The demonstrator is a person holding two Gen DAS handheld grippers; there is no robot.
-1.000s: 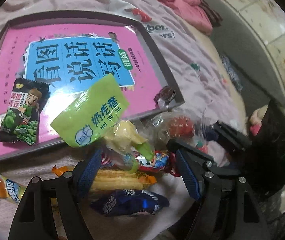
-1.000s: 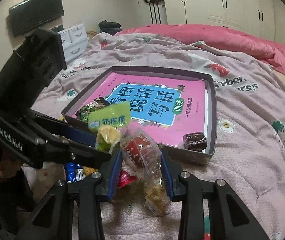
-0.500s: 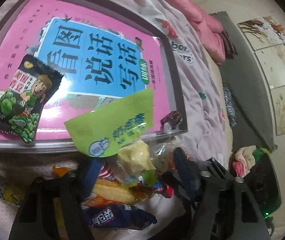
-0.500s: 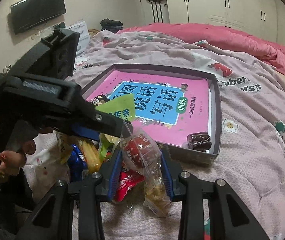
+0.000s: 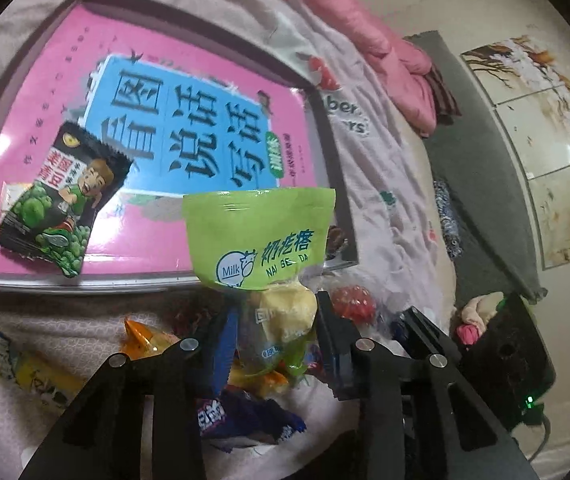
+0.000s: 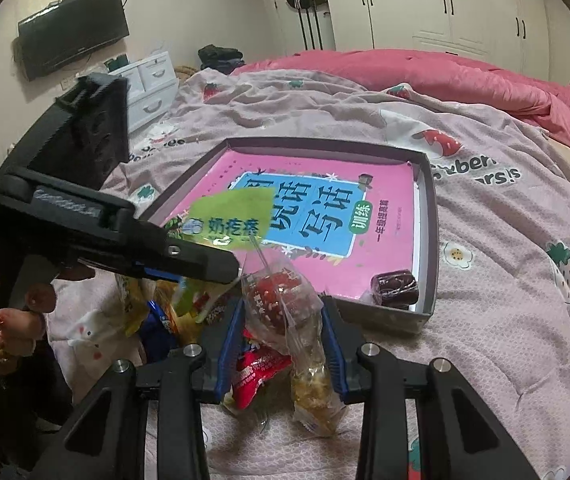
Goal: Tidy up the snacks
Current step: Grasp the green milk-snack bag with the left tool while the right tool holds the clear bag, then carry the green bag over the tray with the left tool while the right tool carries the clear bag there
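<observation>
My left gripper (image 5: 273, 332) is shut on a green "Milk" snack packet (image 5: 263, 236) and holds it up at the near rim of the dark tray (image 5: 189, 24). The packet also shows in the right wrist view (image 6: 231, 220). My right gripper (image 6: 283, 316) is shut on a clear bag with a red sweet (image 6: 279, 294), just short of the tray's (image 6: 429, 240) near wall. Inside the tray lie a pink and blue book (image 5: 189, 120), a black green-pea packet (image 5: 65, 200) and a dark wrapped candy (image 6: 395, 286).
A pile of loose snacks lies on the pink bedspread under both grippers: a blue packet (image 5: 241, 416), a yellow packet (image 5: 17, 364) and a red packet (image 6: 257, 372). A pink quilt (image 6: 465, 80) lies at the far side of the bed.
My left gripper has lifted the green packet and carried it up towards the tray. My right gripper has stayed put, still shut on the clear bag.
</observation>
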